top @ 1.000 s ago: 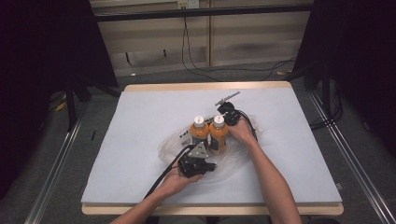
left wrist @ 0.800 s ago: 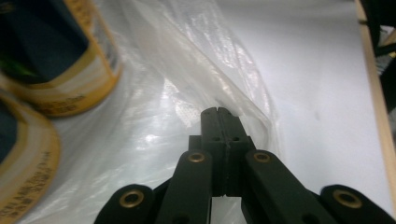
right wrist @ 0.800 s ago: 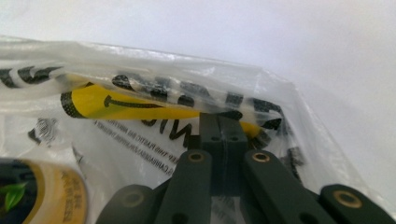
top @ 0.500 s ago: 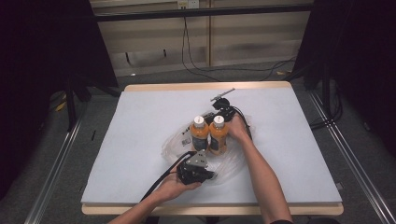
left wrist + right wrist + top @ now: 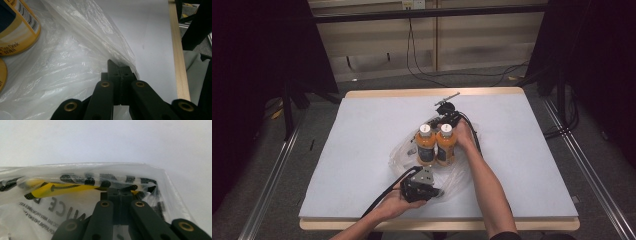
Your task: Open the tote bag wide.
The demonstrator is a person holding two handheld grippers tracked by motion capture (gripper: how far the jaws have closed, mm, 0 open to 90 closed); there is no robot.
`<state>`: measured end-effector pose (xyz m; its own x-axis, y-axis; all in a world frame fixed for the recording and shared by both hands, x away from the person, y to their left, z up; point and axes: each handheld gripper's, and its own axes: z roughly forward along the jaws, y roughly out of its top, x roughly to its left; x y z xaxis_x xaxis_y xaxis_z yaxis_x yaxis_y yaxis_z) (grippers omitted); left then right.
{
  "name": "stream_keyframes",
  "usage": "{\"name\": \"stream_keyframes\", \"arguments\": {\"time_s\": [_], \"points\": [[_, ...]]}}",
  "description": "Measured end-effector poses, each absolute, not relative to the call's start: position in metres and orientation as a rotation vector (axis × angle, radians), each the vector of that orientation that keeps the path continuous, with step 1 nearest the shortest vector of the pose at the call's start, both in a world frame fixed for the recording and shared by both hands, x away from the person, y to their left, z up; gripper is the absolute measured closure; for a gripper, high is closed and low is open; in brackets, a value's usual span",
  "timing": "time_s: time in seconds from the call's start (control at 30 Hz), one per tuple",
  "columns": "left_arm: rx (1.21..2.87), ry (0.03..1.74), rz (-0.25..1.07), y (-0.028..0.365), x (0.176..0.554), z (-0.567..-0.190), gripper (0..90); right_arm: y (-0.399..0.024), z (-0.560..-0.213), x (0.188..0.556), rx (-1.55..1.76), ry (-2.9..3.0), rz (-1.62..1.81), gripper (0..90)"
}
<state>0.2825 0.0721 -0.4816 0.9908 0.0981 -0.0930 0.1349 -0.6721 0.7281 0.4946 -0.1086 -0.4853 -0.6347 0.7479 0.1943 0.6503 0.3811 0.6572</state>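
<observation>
While two orange drink bottles [image 5: 436, 144] stood upright and touching near the middle of the white table [image 5: 362, 150], a clear plastic bag [image 5: 404, 150] lay bunched around their bases, pinched at opposite ends by a person working a handheld tool in each hand; the left gripper [image 5: 119, 71], seen in its own view, had its jaws pressed together on a fold of the film at the near edge, close to the table's wooden rim [image 5: 178, 55], with a bottle label [image 5: 18, 27] showing just beyond the plastic; the right gripper [image 5: 119, 192] was likewise clamped tight on the bag's printed edge, where black lettering and a yellow band [image 5: 60, 188] showed through the film; from above, that tool [image 5: 447, 116] sat at the far side of the bottles and the other [image 5: 422, 185] at the near side; the step appeared to be drawing the bag up around the bottles, which would call for raising both ends evenly and slowly, since thin film could slip or tear and an uneven pull might tip a bottle.
</observation>
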Motion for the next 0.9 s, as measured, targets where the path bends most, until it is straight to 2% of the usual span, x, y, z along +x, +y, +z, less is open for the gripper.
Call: {"name": "stream_keyframes", "arguments": {"time_s": [0.23, 0.6, 0.9], "points": [[2.314, 0.196, -0.050, 0.073, 0.287, -0.481, 90.0, -0.101, -0.482, 0.499, 1.244, 2.500, 1.014, 90.0], [2.208, 0.262, -0.039, 0.082, 0.297, -0.468, 89.4, -0.125, -0.473, 0.481, 1.273, 2.513, 1.176, 90.0], [2.125, 0.331, 0.003, 0.097, 0.307, -0.457, 82.1, -0.139, -0.448, 0.455, 1.193, 2.506, 1.223, 90.0]]}}
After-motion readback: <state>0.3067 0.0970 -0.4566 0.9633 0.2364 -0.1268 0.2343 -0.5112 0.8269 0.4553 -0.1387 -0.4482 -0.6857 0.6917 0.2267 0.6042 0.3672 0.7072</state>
